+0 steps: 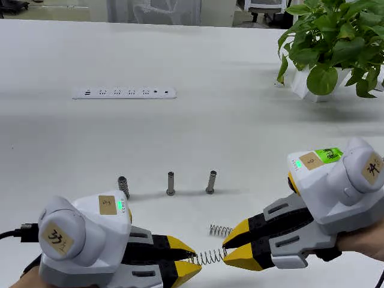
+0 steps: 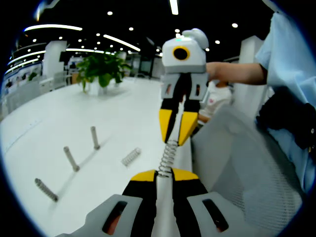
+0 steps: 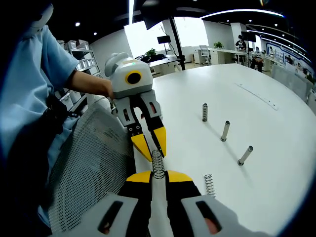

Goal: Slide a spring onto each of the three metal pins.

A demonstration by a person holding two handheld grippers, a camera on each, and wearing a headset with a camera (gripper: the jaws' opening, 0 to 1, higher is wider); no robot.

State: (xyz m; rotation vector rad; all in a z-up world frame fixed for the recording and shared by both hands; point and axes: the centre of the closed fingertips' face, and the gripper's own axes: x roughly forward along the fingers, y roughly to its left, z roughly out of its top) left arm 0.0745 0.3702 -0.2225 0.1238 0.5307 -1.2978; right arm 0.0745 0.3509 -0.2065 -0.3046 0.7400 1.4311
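head view has the left gripper and right gripper meeting tip to tip low over the matte white table. their yellow-tipped jaws each pinch one end of the thin coiled held spring. a loose spring lies just behind it. the slim steel middle pin and right pin stand bare, and the left pin wears a coil. right gripper view adds a light-blue sleeve.

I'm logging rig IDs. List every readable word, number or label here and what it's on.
"33": handwritten on the knob sticker of the left gripper.
Matching sticker on the right gripper: handwriting, unreadable.
Left top sticker, right top sticker, green label: too blurred.
Power strip markings: too small.
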